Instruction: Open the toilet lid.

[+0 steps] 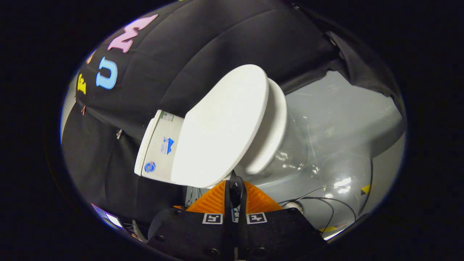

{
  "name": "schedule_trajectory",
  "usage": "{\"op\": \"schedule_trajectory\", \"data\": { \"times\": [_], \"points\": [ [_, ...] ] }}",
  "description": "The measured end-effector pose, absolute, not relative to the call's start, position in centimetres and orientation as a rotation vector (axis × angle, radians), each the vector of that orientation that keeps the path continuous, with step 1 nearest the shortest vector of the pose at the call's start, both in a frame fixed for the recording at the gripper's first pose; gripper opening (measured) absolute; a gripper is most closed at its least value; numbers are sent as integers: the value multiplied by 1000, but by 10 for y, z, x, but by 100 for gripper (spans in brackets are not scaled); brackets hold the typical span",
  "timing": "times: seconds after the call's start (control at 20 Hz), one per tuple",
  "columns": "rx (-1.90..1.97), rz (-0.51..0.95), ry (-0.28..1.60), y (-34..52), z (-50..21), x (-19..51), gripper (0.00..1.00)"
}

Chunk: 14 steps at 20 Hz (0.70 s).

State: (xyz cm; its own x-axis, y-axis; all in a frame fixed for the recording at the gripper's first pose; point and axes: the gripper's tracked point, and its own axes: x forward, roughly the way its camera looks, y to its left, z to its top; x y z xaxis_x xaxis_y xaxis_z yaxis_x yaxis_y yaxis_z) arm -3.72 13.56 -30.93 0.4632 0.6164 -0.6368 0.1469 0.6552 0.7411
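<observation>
The white toilet lid (221, 127) lies just ahead of my fingers, its broad top face turned toward me. It looks tilted a little off the white seat (273, 134), with a shadowed strip between the two. The tank (159, 148), with stickers on it, is behind the lid's hinge end. My gripper (235, 181) is shut, its fingers pressed together with nothing between them. The tips reach the lid's near rim; whether they touch it I cannot tell.
The glossy toilet bowl (290, 156) stands on a shiny grey floor (344, 119). Black cables (326, 203) trail over the floor beside the bowl. Black booth cloth (203, 47) hangs close behind the tank.
</observation>
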Motion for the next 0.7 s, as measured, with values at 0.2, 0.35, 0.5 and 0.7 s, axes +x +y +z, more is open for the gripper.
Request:
{"op": "schedule_trajectory", "data": {
  "times": [0.2, 0.35, 0.5, 0.7],
  "points": [
    [742, 380, 1020, 141, -257, -27, 9],
    [660, 393, 959, 149, -223, -19, 9],
    [557, 417, 892, 159, -188, -14, 9],
    [448, 469, 795, 183, -139, 1, 9]
  ]
}}
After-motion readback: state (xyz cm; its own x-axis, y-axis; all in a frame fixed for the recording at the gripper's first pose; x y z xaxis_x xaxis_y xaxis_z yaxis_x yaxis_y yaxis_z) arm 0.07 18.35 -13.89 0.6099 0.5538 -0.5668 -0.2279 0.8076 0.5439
